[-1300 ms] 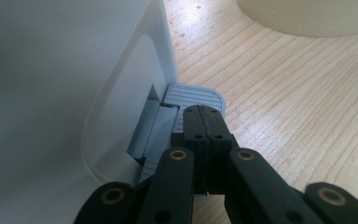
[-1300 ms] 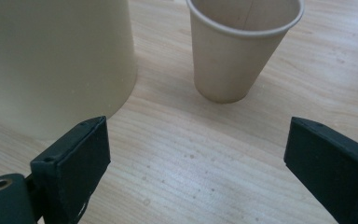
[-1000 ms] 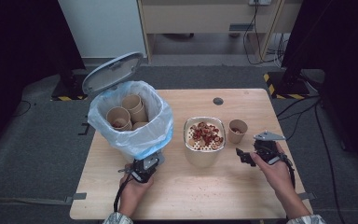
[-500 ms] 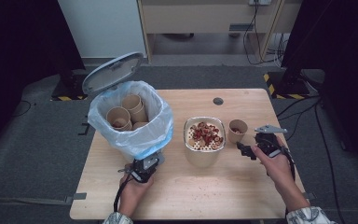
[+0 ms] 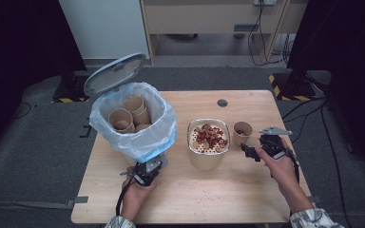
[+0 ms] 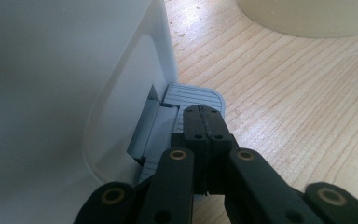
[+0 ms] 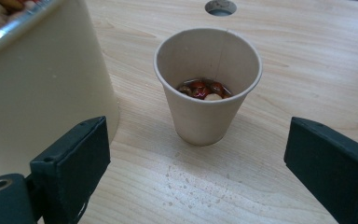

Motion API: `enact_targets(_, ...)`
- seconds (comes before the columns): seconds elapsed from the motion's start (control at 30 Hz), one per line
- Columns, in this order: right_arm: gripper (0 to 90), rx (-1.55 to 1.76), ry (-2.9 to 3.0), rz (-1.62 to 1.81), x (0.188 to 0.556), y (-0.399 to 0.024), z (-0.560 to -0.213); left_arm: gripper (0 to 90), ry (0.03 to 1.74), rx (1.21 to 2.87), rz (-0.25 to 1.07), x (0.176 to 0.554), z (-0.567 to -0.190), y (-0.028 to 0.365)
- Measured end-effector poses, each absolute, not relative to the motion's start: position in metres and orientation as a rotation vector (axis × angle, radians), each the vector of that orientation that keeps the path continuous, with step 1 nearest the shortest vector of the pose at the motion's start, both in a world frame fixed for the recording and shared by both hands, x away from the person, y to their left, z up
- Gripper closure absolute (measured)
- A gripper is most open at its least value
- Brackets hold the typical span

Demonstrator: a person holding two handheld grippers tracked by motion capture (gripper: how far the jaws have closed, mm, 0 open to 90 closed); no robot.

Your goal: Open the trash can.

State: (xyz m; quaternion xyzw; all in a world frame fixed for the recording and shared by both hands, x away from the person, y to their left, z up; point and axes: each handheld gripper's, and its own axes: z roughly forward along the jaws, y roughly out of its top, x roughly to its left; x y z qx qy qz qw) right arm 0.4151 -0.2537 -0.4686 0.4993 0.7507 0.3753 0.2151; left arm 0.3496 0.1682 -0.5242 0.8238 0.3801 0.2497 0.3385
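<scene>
On the wooden desk (image 5: 247,190) stands a small paper cup (image 7: 208,84) with a few red and white bits at the bottom. It is upright, just to the right of a big cream bucket (image 5: 207,154) that is full of the same red and white bits. The right claw (image 7: 205,172) is wide open and points at the cup. The cup sits a little way in front of its two black pads, not touching them. The left claw (image 6: 204,126) is closed tight with nothing in it. Its tip rests at the grey foot pedal (image 6: 193,95) of a white bin (image 5: 128,85). The bin has a blue bag (image 5: 159,128) inside, its lid is up, and some paper cups lie in it.
</scene>
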Motion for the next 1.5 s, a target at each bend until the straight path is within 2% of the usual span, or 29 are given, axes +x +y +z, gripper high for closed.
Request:
enact_targets(0.3, 7.4, 1.412, 2.074, 1.039, 0.430, -0.255, -0.487, 89.3, 0.988, 2.144, 0.654, 0.350, -0.524, 0.168)
enact_targets(0.8, 8.7, 1.444, 2.045, 1.055, 0.459, -0.235, -0.514, 89.3, 0.988, 2.146, 0.651, 0.350, -0.524, 0.168)
enact_targets(1.27, 11.5, 1.496, 1.980, 1.092, 0.478, -0.225, -0.523, 89.3, 0.988, 2.146, 0.653, 0.349, -0.524, 0.168)
enact_targets(1.4, 17.5, 1.505, 1.948, 1.099, 0.482, -0.225, -0.525, 89.3, 0.989, 2.145, 0.650, 0.349, -0.524, 0.168)
enact_targets(1.47, 25.0, 1.501, 1.939, 1.104, 0.483, -0.226, -0.525, 89.3, 0.989, 2.144, 0.649, 0.349, -0.524, 0.168)
enact_targets(1.5, 25.6, 1.493, 1.945, 1.109, 0.483, -0.226, -0.525, 89.3, 0.989, 2.144, 0.650, 0.349, -0.524, 0.168)
